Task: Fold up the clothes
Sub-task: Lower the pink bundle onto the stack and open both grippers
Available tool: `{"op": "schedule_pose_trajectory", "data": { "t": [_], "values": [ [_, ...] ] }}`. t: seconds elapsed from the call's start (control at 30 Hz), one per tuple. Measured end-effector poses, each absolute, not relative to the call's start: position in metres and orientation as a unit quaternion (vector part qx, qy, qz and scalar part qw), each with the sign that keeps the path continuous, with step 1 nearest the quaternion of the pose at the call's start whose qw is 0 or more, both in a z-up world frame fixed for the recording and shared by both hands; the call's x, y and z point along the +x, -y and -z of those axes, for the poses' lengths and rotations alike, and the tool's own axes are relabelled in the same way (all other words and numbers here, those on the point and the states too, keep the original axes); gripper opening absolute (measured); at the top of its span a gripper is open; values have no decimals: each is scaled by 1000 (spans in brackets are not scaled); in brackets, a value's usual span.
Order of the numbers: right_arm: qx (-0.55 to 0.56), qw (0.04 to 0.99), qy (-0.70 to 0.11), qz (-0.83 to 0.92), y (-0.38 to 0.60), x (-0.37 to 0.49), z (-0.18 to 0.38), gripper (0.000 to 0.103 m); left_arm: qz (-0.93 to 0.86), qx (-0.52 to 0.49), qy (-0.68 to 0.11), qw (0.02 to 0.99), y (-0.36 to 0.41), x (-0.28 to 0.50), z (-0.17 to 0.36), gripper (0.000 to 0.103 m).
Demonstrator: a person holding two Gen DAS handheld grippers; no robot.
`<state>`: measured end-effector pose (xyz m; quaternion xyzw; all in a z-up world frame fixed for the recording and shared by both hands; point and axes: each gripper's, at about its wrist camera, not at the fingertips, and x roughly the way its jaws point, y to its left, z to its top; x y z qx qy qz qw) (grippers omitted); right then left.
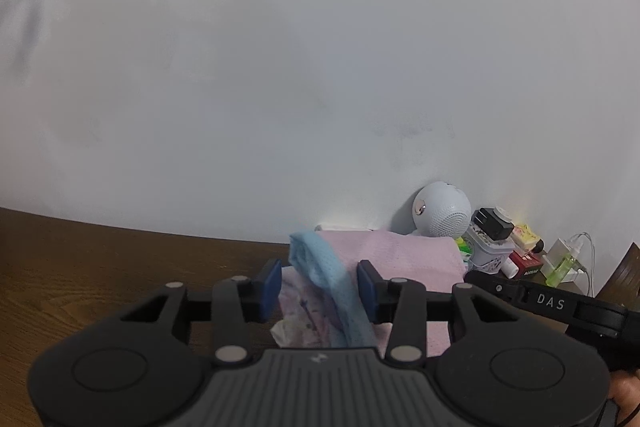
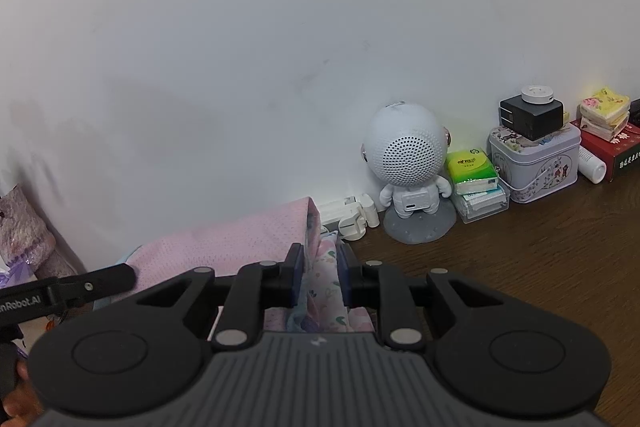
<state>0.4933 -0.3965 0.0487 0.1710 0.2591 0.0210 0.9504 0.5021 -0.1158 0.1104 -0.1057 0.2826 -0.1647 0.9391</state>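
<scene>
- I had the left claw (image 1: pixel 318 285) spread, its blue pads (image 1: pixel 271 281) standing clear on either side of a blue mesh band (image 1: pixel 326 277); nothing was pinched there.
- The blue band ran from about 11 o'clock beyond the pads back toward 6 o'clock under the claw body, so its long axis lay almost straight along my line of reach.
- Under it sat the pink garment (image 1: pixel 404 253), spreading off to 2 o'clock on the brown counter (image 1: pixel 100 267), with a floral printed piece (image 1: pixel 304 311) bunched at 6 o'clock between the jaws.
- The right claw (image 2: pixel 320 273) looked narrower: the floral cloth (image 2: pixel 326 279) filled the gap between its pads (image 2: pixel 297 273), and they seemed to touch it on both sides, so I judged it a light pinch.
- From that side the pink garment (image 2: pixel 224 247) stretched away to 10 o'clock, where the other tool's black finger (image 2: pixel 100 281) showed just over it.
- The pile lay against the white wall (image 2: pixel 240 47), with the round white speaker figure (image 2: pixel 408 163) and a tin (image 2: pixel 536 163) off at 1 to 2 o'clock, well apart from the cloth.
- My read: both claws were on the same pile, left end and right end, and the left was the free one.
- The next move would turn on closing the left over the blue band, straight ahead of it.
</scene>
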Motion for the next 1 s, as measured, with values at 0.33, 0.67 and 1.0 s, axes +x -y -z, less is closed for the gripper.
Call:
{"op": "schedule_pose_trajectory", "data": {
  "t": [0.33,0.67,1.0],
  "values": [
    [163,951,-259,-30,398,491,-50,19,162,-104,-279,941,110,500,-103,48],
    [152,956,-249,-22,404,483,-59,19,129,-87,-258,954,102,491,-101,67],
    [137,961,-240,-30,404,465,-65,47,94,-74,-237,964,94,480,-103,85]
  ]
}}
